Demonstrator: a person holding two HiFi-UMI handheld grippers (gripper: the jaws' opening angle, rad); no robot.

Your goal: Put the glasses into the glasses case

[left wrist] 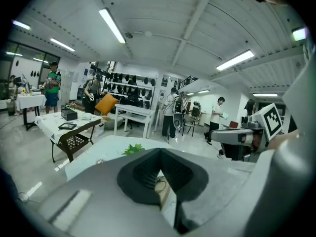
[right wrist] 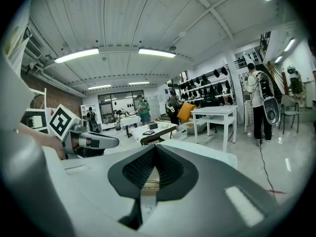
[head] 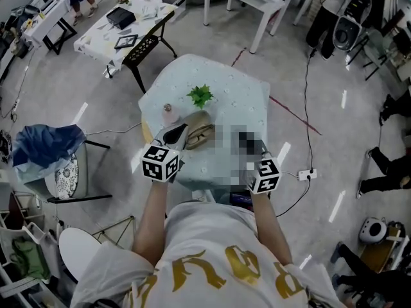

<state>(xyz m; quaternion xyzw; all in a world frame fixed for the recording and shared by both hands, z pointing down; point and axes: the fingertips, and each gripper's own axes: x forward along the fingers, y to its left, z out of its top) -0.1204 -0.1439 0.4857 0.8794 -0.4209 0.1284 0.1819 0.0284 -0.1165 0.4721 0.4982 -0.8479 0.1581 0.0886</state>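
**A:** Left gripper view first. The left gripper point(left wrist: 159, 152) has its fingers point(left wrist: 143, 174) pressed together at the tips, with nothing caught between them.

**B:** And through the slit below the tips?

**A:** That's the tan glasses case point(left wrist: 164, 191), lying on the counter point(left wrist: 98, 154) just beyond the fingers. A thin loop sits on it, but whether that's the glasses I can't tell.

**B:** Over to the right gripper view.

**A:** Same picture there. The right gripper point(right wrist: 155, 148) has its fingers closed tip to tip, gripping nothing. A sliver of tan shows in the gap.

**B:** Head view now.

**A:** The case lies near the middle of the counter, with a green plant point(head: 201, 95) beyond it. The left fingers point at its near-left edge, just beside it, though I can't tell if they touch. The right gripper sits apart on the case's right, its tips under a blur.
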